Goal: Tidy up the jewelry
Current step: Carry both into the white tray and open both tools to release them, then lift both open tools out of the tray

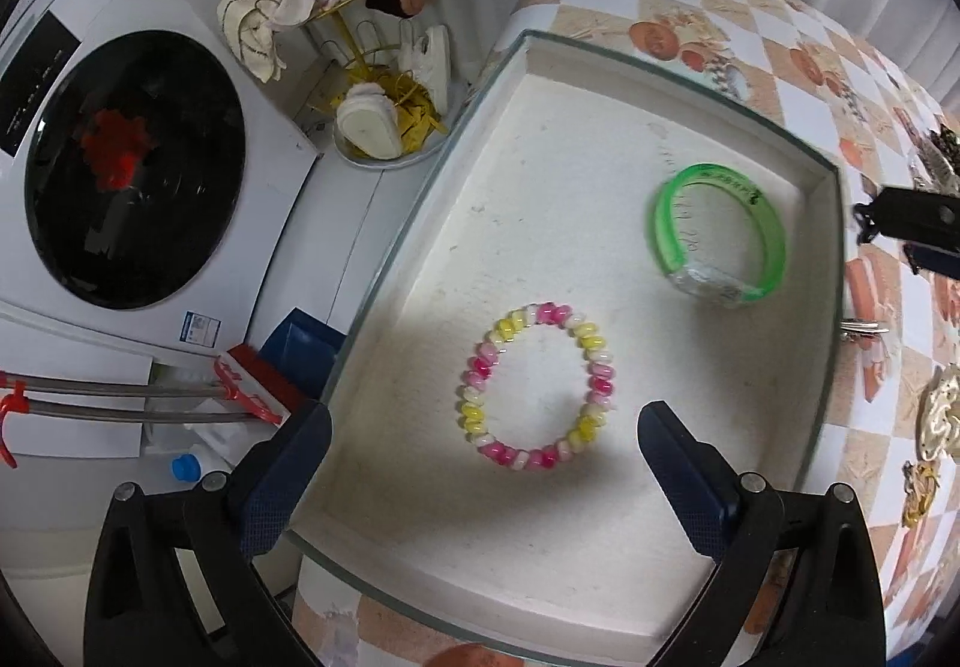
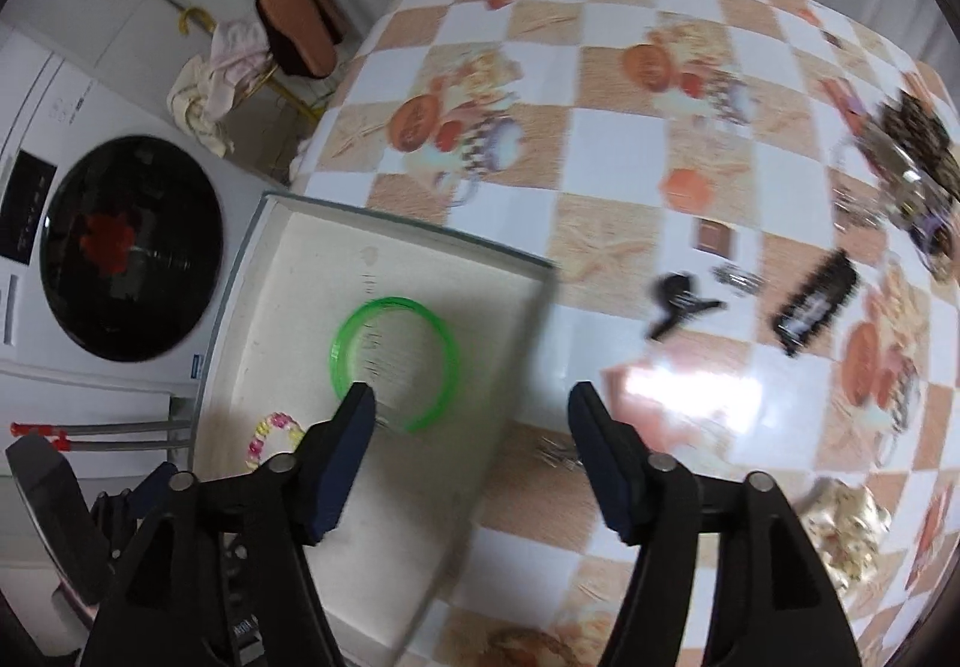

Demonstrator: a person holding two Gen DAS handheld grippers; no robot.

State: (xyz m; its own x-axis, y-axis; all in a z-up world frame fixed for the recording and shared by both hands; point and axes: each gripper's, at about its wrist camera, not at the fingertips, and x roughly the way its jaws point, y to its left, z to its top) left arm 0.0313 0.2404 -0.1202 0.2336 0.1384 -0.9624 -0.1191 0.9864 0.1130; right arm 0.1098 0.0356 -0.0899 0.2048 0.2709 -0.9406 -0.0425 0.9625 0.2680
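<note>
Inside the white tray, beaded bracelet and green bangle apart, both grippers' jaws wide, empty.

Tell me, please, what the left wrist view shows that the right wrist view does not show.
Only the left wrist view shows the beaded bracelet whole, lying between the open fingers of the left gripper, and a blue bottle cap on the floor.

Only the right wrist view shows the black hair clip, the black comb and the open right gripper above the tray's edge.

Both show the white tray, the green bangle inside it, the checkered tablecloth and the washing machine.
</note>
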